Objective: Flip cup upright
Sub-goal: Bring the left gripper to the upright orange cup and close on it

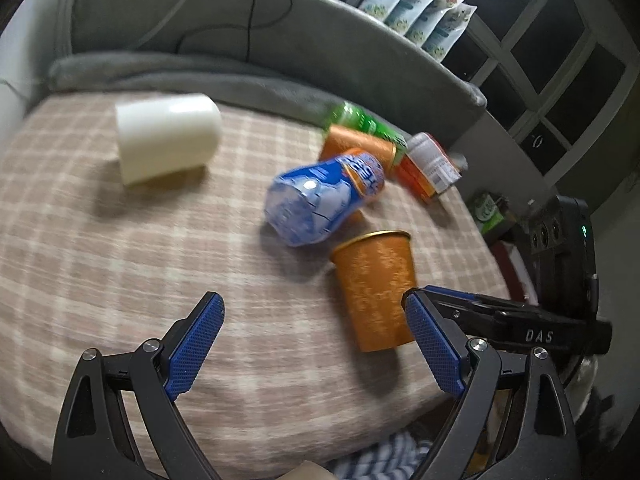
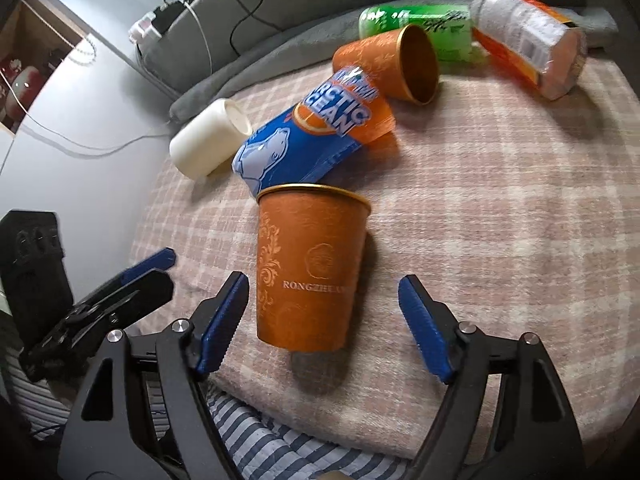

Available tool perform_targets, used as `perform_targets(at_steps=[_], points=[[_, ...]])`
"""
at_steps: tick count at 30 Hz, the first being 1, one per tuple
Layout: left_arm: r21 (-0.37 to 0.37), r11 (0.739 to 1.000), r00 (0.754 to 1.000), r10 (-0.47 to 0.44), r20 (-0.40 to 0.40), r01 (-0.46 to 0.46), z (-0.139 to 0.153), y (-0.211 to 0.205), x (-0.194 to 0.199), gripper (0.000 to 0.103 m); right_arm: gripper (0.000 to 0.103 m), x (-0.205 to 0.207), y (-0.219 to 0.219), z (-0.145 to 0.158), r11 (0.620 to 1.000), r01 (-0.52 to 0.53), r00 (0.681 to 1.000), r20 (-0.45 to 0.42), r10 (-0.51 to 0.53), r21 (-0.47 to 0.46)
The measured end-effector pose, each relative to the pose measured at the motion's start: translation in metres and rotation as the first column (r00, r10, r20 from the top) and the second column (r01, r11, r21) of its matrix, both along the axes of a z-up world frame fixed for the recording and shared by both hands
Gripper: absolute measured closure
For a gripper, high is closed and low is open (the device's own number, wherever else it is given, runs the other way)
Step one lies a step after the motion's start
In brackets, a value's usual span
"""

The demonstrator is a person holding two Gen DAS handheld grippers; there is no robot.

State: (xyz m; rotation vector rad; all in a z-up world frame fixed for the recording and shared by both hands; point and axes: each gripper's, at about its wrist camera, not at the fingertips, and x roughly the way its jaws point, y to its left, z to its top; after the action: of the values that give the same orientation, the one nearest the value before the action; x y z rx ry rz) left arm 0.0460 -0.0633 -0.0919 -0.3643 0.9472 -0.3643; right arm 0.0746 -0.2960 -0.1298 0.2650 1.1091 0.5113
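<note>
An orange paper cup (image 2: 310, 268) with a gold rim stands upright on the checked cloth, mouth up; it also shows in the left wrist view (image 1: 376, 288). My right gripper (image 2: 322, 300) is open, its blue fingers on either side of the cup, apart from it. My left gripper (image 1: 314, 320) is open and empty, left of the cup. A second orange cup (image 2: 394, 66) lies on its side farther back, mouth toward me; it shows in the left wrist view (image 1: 356, 146) too. A white cup (image 1: 168, 136) lies on its side at the back left.
A blue and orange bottle (image 2: 308, 136) lies just behind the upright cup. A green bottle (image 2: 416, 26) and an orange-labelled bottle (image 2: 528, 40) lie at the back. A grey cushion (image 1: 240, 32) borders the far side. The cloth's edge (image 2: 320, 432) is close in front.
</note>
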Motion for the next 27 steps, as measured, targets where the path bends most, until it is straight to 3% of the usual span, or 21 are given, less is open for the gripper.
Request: perform_targets(at_steps=[11,20,27], points=[[-0.125,0.991,0.988,-0.060,-0.142,0.043,-0.020,-0.029,0.036,0.011,0.018,-0.041,-0.059,0.034,0.982,0.169,0.966,0.212,-0.149,-0.079],[-0.168,0.984,0.973,-0.090,-0.210,0.055,-0.033,-0.041,0.054,0.011,0.018,-0.063,-0.090,0.032,0.966,0.242,0.949,0.229,-0.216,-0.092],[-0.145,0.986,0.970,-0.110,-0.219,0.079,-0.034,-0.051,0.062,0.011,0.018,-0.063,-0.099,0.029,0.961,0.264,0.945,0.221,-0.241,-0.081]])
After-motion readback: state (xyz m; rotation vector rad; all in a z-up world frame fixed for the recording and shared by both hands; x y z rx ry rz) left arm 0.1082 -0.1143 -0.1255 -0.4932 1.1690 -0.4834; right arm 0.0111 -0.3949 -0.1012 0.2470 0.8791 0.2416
